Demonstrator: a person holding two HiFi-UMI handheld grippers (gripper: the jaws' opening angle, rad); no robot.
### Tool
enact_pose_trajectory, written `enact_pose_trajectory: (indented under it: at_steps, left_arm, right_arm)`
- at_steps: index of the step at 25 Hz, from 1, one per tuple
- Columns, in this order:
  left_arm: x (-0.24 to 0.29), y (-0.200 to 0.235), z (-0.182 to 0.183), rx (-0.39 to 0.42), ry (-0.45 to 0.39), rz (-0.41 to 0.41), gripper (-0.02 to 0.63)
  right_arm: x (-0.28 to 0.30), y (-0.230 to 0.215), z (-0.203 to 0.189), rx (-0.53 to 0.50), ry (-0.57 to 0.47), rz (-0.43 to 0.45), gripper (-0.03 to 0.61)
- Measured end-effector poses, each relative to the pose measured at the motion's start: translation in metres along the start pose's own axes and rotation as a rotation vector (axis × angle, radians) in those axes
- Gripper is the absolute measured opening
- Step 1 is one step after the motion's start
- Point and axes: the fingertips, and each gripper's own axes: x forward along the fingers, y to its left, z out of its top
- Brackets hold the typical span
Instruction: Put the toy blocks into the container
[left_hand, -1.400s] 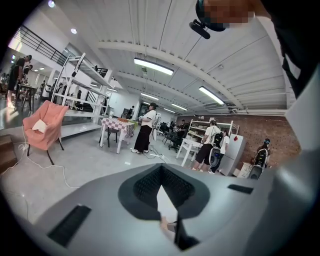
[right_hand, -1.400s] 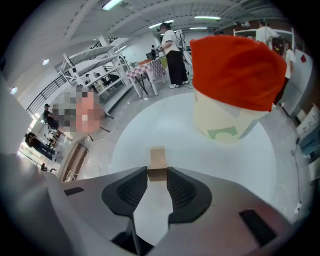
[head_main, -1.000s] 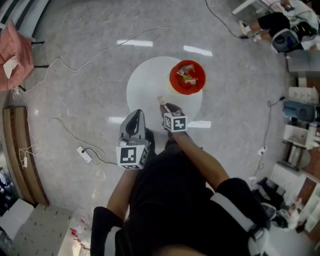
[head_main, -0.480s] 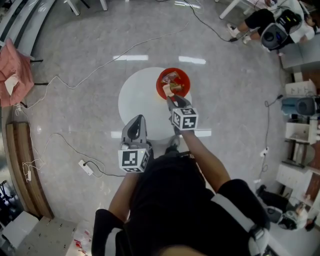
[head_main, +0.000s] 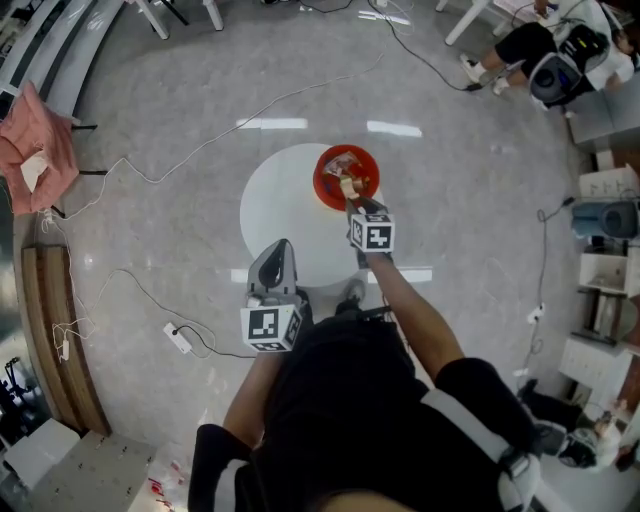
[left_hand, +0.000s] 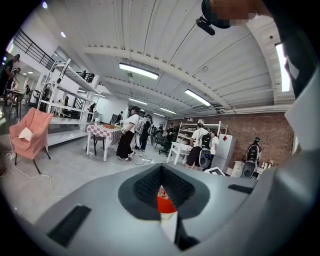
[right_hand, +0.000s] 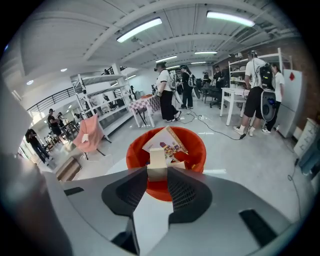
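Polished floor — grey stone look, glossy, reflecting lamps. The table: smooth, white, matt. The container: red plastic, slight sheen. The block — pale bare wood, matt. Pink cloth: soft, creased.

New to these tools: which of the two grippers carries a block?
The right gripper, over the red container: a pale block is clamped in its jaws. The left gripper is empty.

A round white table, with a red container standing on it near its far-right edge.
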Motion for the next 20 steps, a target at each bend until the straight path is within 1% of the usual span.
enact_pose_trajectory:
  at_steps: [4, 6, 8, 11, 15, 16, 20]
  left_arm:
    - [-0.003, 0.001, -0.002, -0.005, 0.005, 0.010, -0.008]
    - [-0.003, -0.002, -0.003, -0.005, 0.007, 0.009, -0.008]
    - [-0.003, -0.005, 0.000, -0.009, 0.002, 0.003, -0.008]
    - [-0.001, -0.014, 0.013, -0.002, -0.023, -0.015, -0.008]
    - [0.005, -0.025, 0.026, 0.021, -0.042, -0.033, -0.008]
    - [0.006, -0.026, 0.029, 0.024, -0.047, -0.037, -0.008]
    - [0.006, -0.035, 0.038, 0.025, -0.066, -0.056, -0.008]
  right_arm:
    - [0.000, 0.006, 0.004, -0.025, -0.008, 0.005, 0.120]
    - [-0.009, 0.007, 0.009, -0.027, -0.024, 0.010, 0.120]
    - [-0.025, 0.013, 0.024, -0.023, -0.074, 0.035, 0.120]
    - [-0.061, 0.024, 0.054, -0.024, -0.181, 0.095, 0.114]
    - [-0.116, 0.030, 0.082, -0.066, -0.318, 0.091, 0.015]
    - [-0.128, 0.032, 0.086, -0.076, -0.347, 0.090, 0.001]
    - [-0.161, 0.036, 0.085, -0.097, -0.412, 0.097, -0.003]
